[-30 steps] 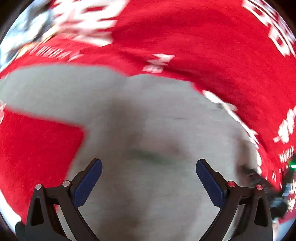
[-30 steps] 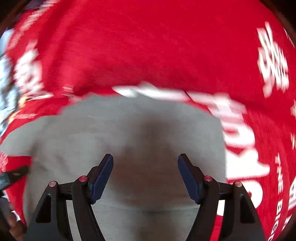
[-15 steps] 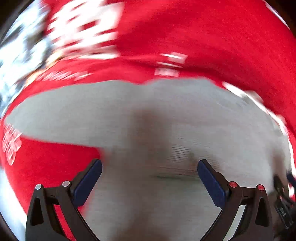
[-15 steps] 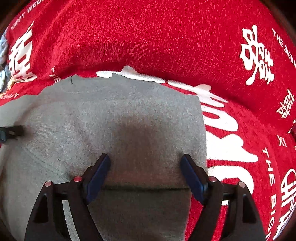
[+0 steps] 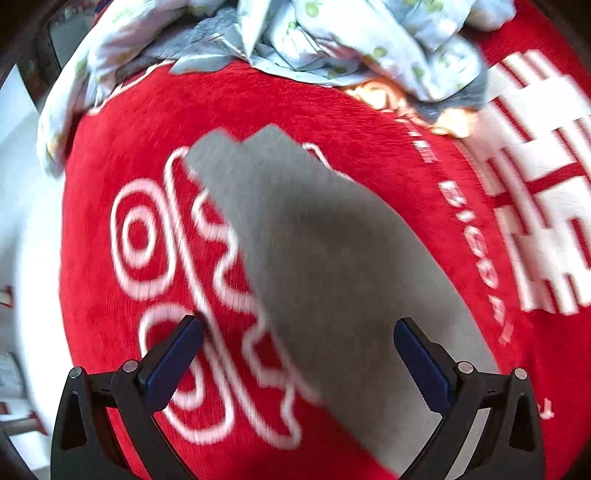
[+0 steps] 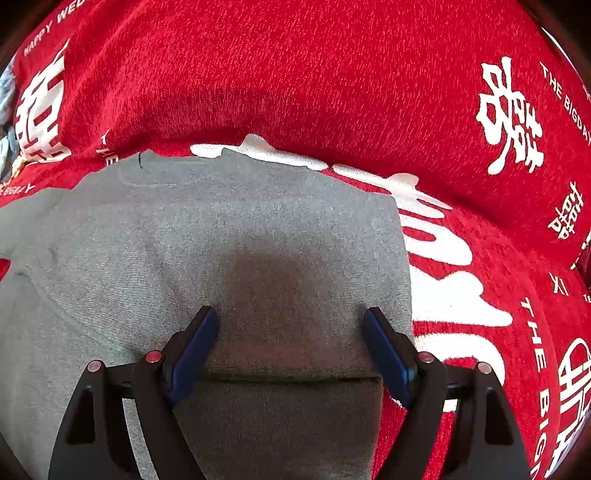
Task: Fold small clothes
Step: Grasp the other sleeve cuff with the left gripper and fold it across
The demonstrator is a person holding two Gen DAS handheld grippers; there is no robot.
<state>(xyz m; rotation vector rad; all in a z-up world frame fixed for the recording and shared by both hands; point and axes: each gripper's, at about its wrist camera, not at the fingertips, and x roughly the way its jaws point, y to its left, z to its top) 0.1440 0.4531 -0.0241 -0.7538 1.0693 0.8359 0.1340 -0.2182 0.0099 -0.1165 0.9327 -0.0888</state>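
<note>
Swung since the earlier frame: my left view, then filled by the grey body, now looks down one long grey sleeve with new laundry at the top edge; right gripper's jaws have just been opening, nothing pinched between them

Item 1, red cloth [image 6: 332,81]: plush cover with white lettering, spans both views, softly padded by the look of it, likely to drag a little under knit fabric

Item 2, grey sweater [image 6: 229,236]: small knit top lying flat on the red cloth, centre and left of the right view; right side already turned in, folded edge low between the jaws. I judge it light, limp, not slippery; best taken at a hem, cuff or fold edge, both layers together

Item 3, sleeve [image 5: 325,266]: runs from upper centre to lower right in the left view, blurred

Item 4, pale printed clothes [image 5: 332,33]: crumpled heap, top of left view

Item 5, left gripper [image 5: 297,360]: spread wide, empty, over cloth and sleeve

Item 6, right gripper [image 6: 291,341]: spread, over the sweater body
</note>
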